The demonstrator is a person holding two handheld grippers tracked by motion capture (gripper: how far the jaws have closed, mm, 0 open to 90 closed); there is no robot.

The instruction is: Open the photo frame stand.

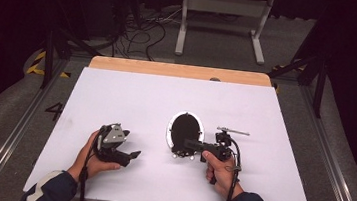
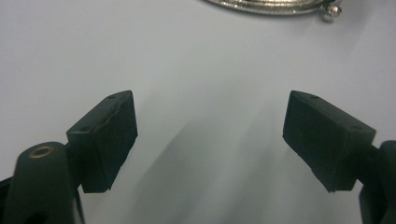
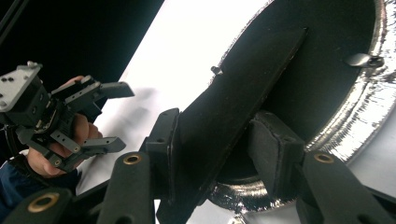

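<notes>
Here, right gripper (image 3: 215,154) fingers clamping a black, perhaps leather flap (image 3: 233,107), left gripper (image 2: 210,140) fingers wide apart, empty.

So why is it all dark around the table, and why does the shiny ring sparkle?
High view: light falls on the white table and the room behind stays dark. Right gripper view: the tray's silver rim throws glare, and the near jaws look soft. Left gripper view: the left gripper casts faint grey shadows.

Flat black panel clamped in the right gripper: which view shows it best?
The right gripper view: the flat black panel sits edge-on between the jaws. The high view shows only a dark sliver of it; the left gripper view shows only the oval silver frame's rim.
</notes>
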